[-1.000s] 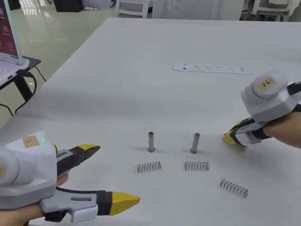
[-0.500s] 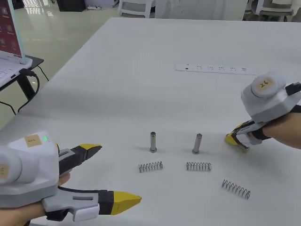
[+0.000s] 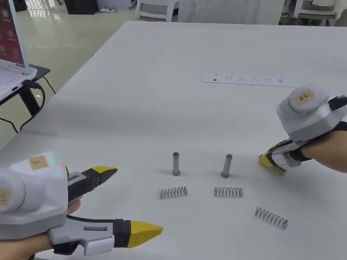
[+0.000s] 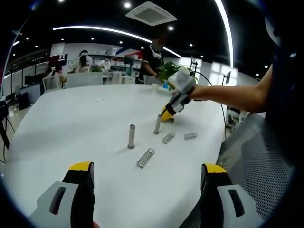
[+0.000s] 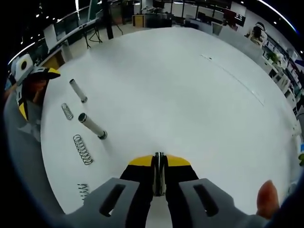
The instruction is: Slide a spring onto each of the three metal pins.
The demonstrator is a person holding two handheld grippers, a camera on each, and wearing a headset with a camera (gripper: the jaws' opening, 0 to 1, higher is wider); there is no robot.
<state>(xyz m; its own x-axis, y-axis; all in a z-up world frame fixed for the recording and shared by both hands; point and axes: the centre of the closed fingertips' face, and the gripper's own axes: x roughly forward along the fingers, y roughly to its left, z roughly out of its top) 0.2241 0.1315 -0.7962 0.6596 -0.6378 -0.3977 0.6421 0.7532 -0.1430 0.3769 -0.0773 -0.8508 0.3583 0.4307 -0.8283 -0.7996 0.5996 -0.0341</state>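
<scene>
Change: almost nothing has moved in the last half second; the right claw (image 3: 269, 161) stays low at the counter (image 3: 152, 108), the left claw (image 3: 132, 201) stays near the front edge, and the pins and springs lie as before.
Standing pins: the left pin (image 3: 175, 163) and the right pin (image 3: 226, 165) stand upright side by side, apart from each other, and neither carries a spring yet.
Third pin: the third pin (image 5: 159, 178) is clamped between the jaws of the right claw, to the right of the right pin; I cannot tell whether its foot touches the counter.
Springs: the left spring (image 3: 173, 192) lies flat just in front of the left pin.
The middle spring (image 3: 228, 191) lies flat just in front of the right pin.
The right spring (image 3: 271, 217) lies slanted, farther right and nearer the person, apart from the other two.
Right claw: closed narrow on the third pin, tips pointing down close to the counter.
Left claw: jaws wide apart and holding nothing, at the front left of the counter, well apart from the pins and pointing toward them.
Beyond: a white power strip (image 3: 246, 80) lies flat far back on the counter, and a laptop (image 3: 11, 54) stands on a side stand off the counter's left edge.
</scene>
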